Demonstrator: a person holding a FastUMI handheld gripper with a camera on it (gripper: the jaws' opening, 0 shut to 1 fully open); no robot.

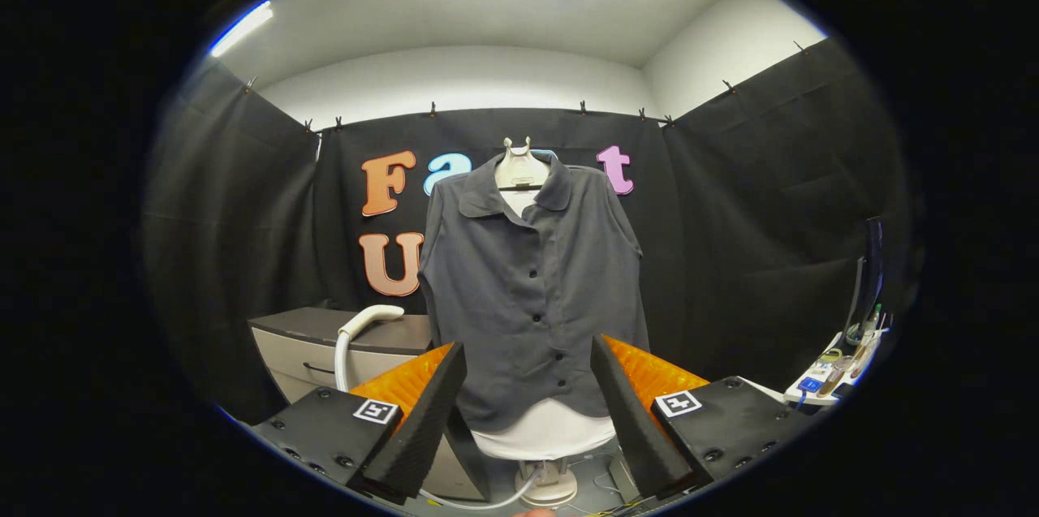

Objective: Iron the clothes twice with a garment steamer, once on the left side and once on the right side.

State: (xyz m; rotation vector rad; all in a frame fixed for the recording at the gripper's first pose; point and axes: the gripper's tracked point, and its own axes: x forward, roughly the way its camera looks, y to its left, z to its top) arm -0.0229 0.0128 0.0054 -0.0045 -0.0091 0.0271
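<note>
Gripper view, grey buttoned shirt (532,290) hanging smooth on mannequin form (544,432), fingers (422,411) spread wide, empty

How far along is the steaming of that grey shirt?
Nothing looks done yet. The gripper has its jaws open and empty, facing the grey shirt on its mannequin. The steamer head rests on the cabinet beside it, ungrasped. Picking it up and both passes remain.

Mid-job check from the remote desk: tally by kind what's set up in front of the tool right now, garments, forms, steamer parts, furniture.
Shirts: 1, grey shirt, buttoned, beyond the open tool.
Dress forms: 1, white mannequin wearing it.
Steamer parts: 1, white steamer handle with its hose, resting on the cabinet.
Cabinets: 1, grey cabinet beside the shirt.
Total: 4
</note>
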